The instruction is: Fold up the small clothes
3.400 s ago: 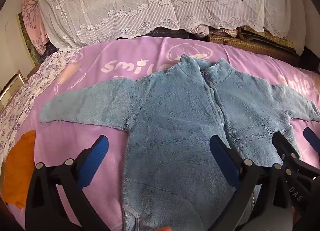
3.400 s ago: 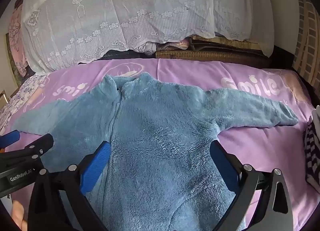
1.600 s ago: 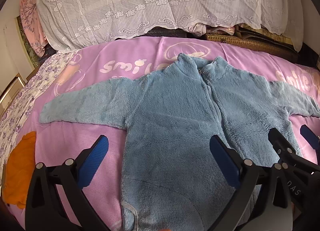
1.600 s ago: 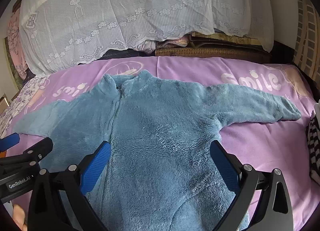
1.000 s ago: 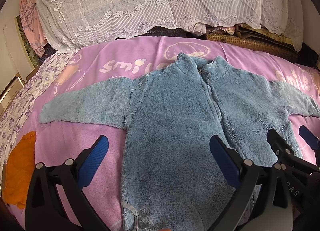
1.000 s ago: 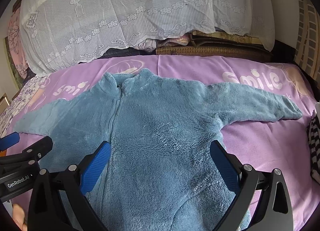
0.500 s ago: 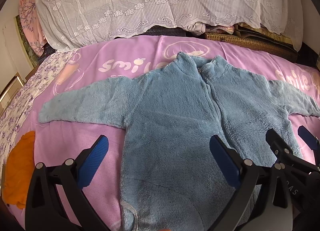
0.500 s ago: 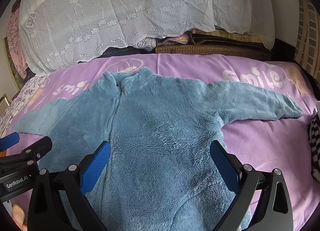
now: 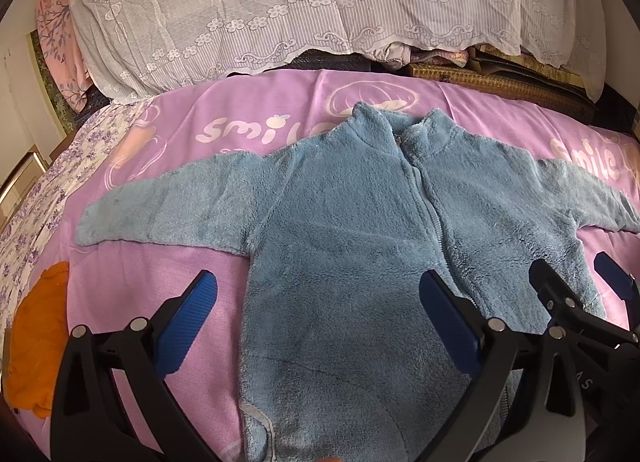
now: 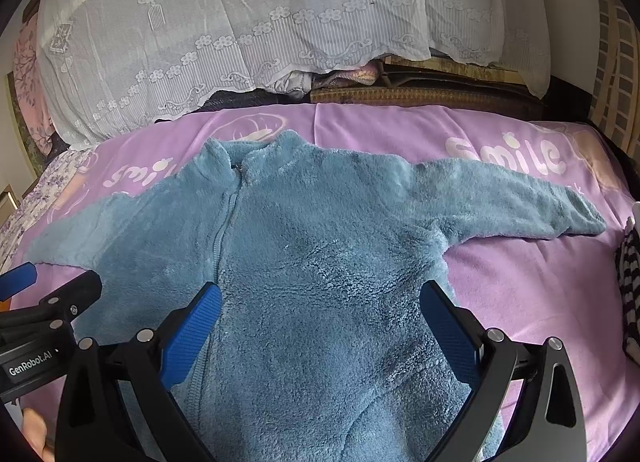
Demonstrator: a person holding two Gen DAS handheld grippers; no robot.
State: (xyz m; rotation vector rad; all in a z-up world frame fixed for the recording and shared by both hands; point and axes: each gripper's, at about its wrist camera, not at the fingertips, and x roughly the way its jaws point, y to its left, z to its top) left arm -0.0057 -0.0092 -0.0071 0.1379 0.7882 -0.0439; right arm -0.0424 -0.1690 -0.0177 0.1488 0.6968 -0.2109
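Note:
A small blue fleece zip-up garment (image 9: 352,230) lies flat and face up on a purple bed sheet (image 9: 256,130), both sleeves spread out sideways, collar toward the far side. It also shows in the right wrist view (image 10: 320,246). My left gripper (image 9: 320,322) is open and empty, hovering over the garment's lower left part. My right gripper (image 10: 320,326) is open and empty over its lower right part. Each gripper shows at the edge of the other's view.
An orange cloth (image 9: 36,346) lies at the left edge of the bed. A black-and-white striped cloth (image 10: 630,282) lies at the right edge. A white lace cover (image 9: 300,2) drapes a pile along the far side, with a woven mat (image 10: 420,96) beneath it.
Both grippers have stayed nearly still over the garment, with only a slight drift of view. The garment has not moved and both grippers have stayed open.

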